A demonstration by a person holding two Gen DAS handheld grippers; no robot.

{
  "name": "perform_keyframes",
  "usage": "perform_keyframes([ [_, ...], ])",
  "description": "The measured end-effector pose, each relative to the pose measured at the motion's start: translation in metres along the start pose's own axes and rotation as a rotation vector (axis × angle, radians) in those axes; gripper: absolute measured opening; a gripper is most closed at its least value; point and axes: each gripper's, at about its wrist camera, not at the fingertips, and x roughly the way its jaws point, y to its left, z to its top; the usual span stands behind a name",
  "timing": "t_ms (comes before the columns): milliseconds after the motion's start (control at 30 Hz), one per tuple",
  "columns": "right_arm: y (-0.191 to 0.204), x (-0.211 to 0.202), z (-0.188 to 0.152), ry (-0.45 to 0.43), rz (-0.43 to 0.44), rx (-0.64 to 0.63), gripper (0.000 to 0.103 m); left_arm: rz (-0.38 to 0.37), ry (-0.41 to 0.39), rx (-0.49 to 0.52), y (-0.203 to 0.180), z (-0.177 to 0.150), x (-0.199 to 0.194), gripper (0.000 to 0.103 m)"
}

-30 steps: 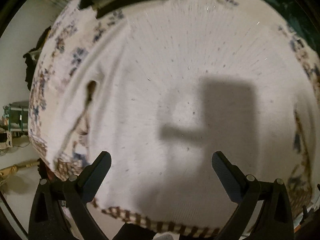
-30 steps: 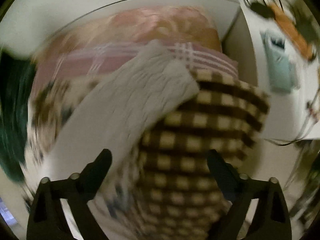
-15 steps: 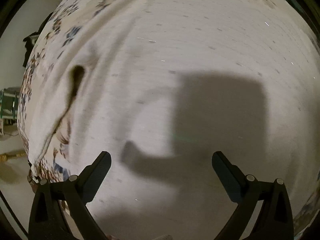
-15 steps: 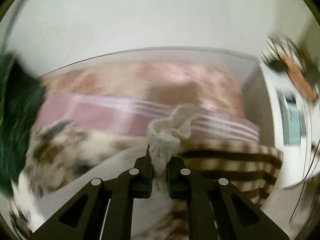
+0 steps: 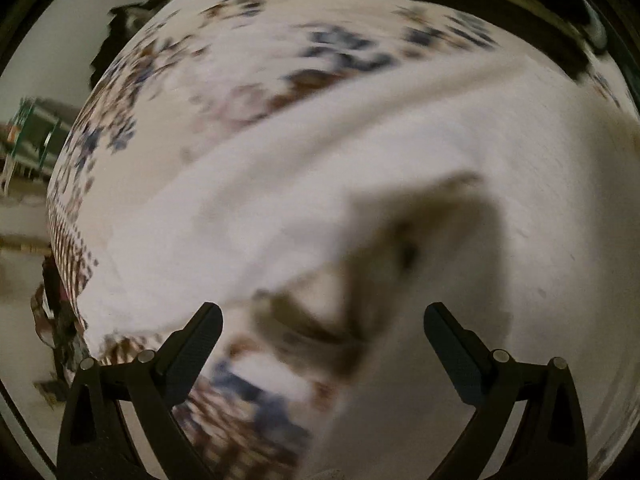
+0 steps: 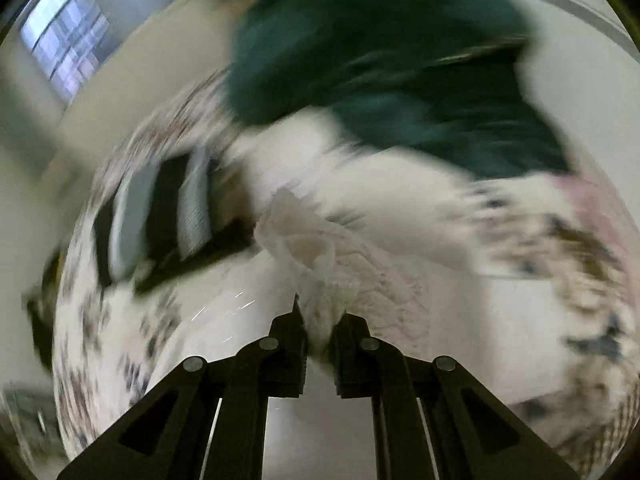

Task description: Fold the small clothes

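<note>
While both views are smeared by motion blur, the main things can be made out. Taking the white garment [image 5: 400,184] as the landmark: in the left wrist view it fills most of the frame, a pale knit sheet lying over a patterned cloth [image 5: 248,60] with blue and brown blotches that shows beyond its far edge and again at its near left corner. A raised fold of the white garment casts a brownish shadow near its middle. The left gripper [image 5: 323,334] hovers over the near part of the garment with its 2 fingers [image 5: 192,352] spread wide apart and nothing between them; whether the tips touch the fabric cannot be told.

Seen from the right wrist, the right gripper [image 6: 320,344] has its 2 fingers drawn close together, clamped on a bunched edge of the white garment [image 6: 320,256], which rises crumpled just beyond the tips. Past that bunch lies a dark green garment [image 6: 400,64], partly overlapping the pale fabric below it. To the left of the bunch sits a black and grey object [image 6: 168,216], too blurred to identify. The patterned cloth [image 6: 568,280] spreads to the right of and below the gripped fabric. Far to the upper left of the garment, a window [image 6: 64,40] glows bluish against a pale wall.
</note>
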Motion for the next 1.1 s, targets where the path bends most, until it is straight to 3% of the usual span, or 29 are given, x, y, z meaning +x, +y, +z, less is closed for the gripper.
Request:
perform_keyframes([
  [133,0.137,0.086,-0.06,0.104,-0.041,-0.265,0.01,0.002,-0.011,-0.07,0.034,0.004,0.008,0.103],
  [233,0.194,0.119,-0.108,0.143,-0.105,-0.404,0.01,-0.004,-0.007,-0.104,0.054,0.005,0.015,0.103],
  [333,0.214,0.152,-0.135,0.246,-0.157,-0.466,0.013,-0.03,0.019,-0.137,0.074,0.002,0.018,0.103],
  [367,0.212,0.156,-0.14,0.307,-0.121,-0.441,0.024,-0.04,0.024,-0.154,0.083,0.001,0.017,0.103],
  [400,0.202,0.155,-0.143,0.371,-0.058,-0.381,0.043,-0.053,0.029,-0.181,0.096,-0.004,0.014,0.103],
  [433,0.194,0.151,-0.141,0.393,-0.016,-0.33,0.054,-0.061,0.039,-0.2,0.105,-0.008,0.013,0.103],
  [467,0.176,0.138,-0.142,0.392,0.021,-0.263,0.07,-0.071,0.059,-0.231,0.117,-0.015,0.013,0.103],
  [567,0.129,0.1,-0.152,0.345,-0.013,-0.172,0.093,-0.139,0.138,-0.352,0.153,-0.038,0.019,0.103],
  [600,0.114,0.088,-0.156,0.335,-0.036,-0.151,0.098,-0.172,0.176,-0.402,0.165,-0.047,0.025,0.103],
  [700,0.074,0.062,-0.169,0.324,-0.126,-0.134,0.098,-0.292,0.28,-0.563,0.195,-0.071,0.05,0.103],
  [833,0.032,0.042,-0.181,0.328,-0.203,-0.144,0.098,-0.405,0.298,-0.834,0.237,-0.089,0.085,0.102],
  [900,0.012,0.037,-0.191,0.345,-0.228,-0.134,0.098,-0.402,0.262,-0.946,0.258,-0.087,0.097,0.092],
  [933,0.004,0.037,-0.197,0.354,-0.237,-0.125,0.098,-0.372,0.254,-0.99,0.268,-0.082,0.1,0.079],
  [1000,-0.007,0.04,-0.201,0.367,-0.284,-0.13,0.098,-0.313,0.182,-1.047,0.282,-0.064,0.094,0.048],
  [1033,-0.007,0.044,-0.202,0.371,-0.32,-0.145,0.098,-0.271,0.153,-1.036,0.286,-0.055,0.089,0.017],
  [1067,-0.007,0.047,-0.203,0.375,-0.349,-0.162,0.098,-0.234,0.122,-1.017,0.288,-0.044,0.083,0.009],
  [1100,-0.006,0.049,-0.203,0.378,-0.375,-0.184,0.098,-0.21,0.067,-0.994,0.29,-0.033,0.075,0.008],
])
